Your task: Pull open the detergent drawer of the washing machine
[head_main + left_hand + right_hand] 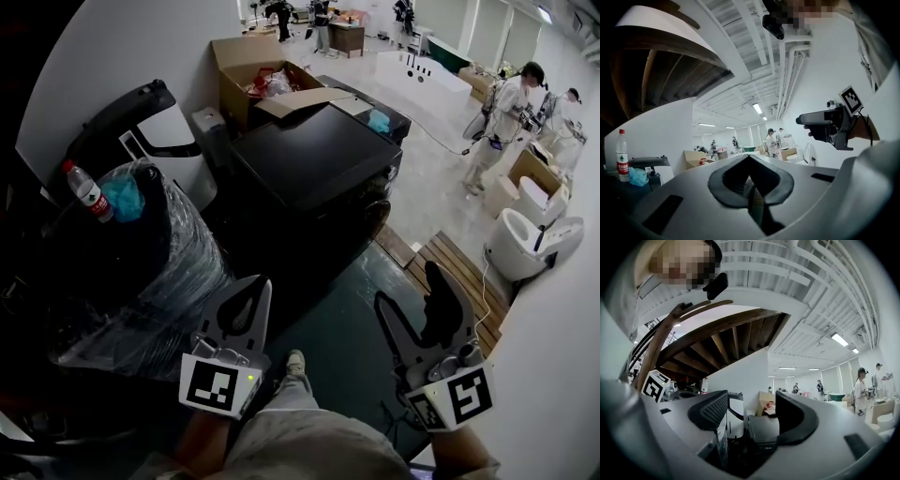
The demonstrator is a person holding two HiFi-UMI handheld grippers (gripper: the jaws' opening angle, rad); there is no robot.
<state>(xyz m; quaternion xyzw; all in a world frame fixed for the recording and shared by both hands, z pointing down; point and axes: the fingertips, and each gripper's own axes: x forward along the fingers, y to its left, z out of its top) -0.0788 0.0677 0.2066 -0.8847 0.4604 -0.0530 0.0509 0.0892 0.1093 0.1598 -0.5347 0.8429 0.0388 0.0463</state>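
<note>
The black washer [314, 155] stands apart from both grippers, ahead of them. Its drawer can't be made out. Nearer me, the left gripper [251, 292] is pressed together; the right gripper [408, 286] is spread, gripping nothing.

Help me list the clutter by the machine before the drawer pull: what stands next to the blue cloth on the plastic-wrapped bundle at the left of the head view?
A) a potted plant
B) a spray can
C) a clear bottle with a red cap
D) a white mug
C: a clear bottle with a red cap and red label stands by the blue cloth on the plastic-wrapped bundle.
</note>
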